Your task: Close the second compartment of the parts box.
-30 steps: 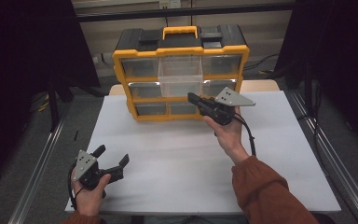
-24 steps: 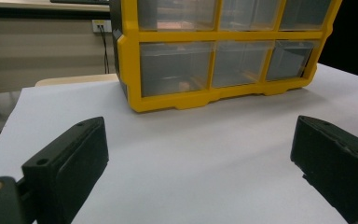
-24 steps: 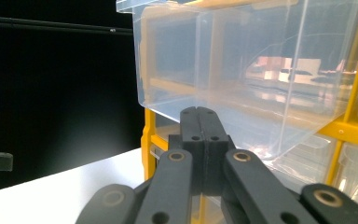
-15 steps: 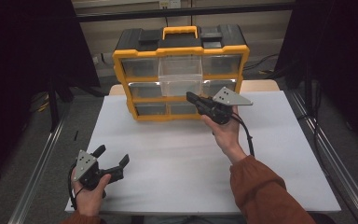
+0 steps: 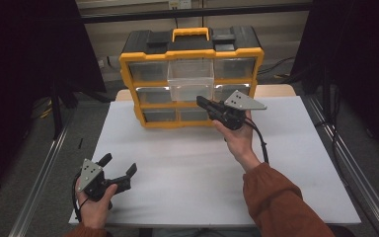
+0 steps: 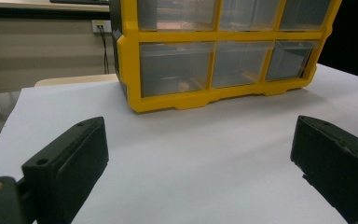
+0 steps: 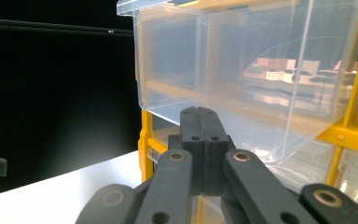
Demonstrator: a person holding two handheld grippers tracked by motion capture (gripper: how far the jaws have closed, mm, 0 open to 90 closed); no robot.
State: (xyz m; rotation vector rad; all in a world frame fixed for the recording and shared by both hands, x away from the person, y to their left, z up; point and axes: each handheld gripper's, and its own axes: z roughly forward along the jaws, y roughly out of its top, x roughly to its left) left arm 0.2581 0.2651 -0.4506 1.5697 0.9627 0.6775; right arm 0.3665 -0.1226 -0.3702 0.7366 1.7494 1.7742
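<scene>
Clear plastic drawer (image 5: 191, 80) sticks out of the yellow organizer (image 5: 191, 53) above my pressed-together right tool (image 5: 201, 101); my left tool (image 5: 118, 166) gapes over the tabletop (image 5: 187, 168).

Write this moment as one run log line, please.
left claw: open, over table | right claw: shut, empty, under pulled-out clear drawer | organizer: upright

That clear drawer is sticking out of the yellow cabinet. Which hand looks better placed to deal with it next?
Probably the right. Its gripper sits with jaws shut just below the pulled-out drawer of the cabinet. The left gripper is open, low near the table's front edge, far from the cabinet.
</scene>
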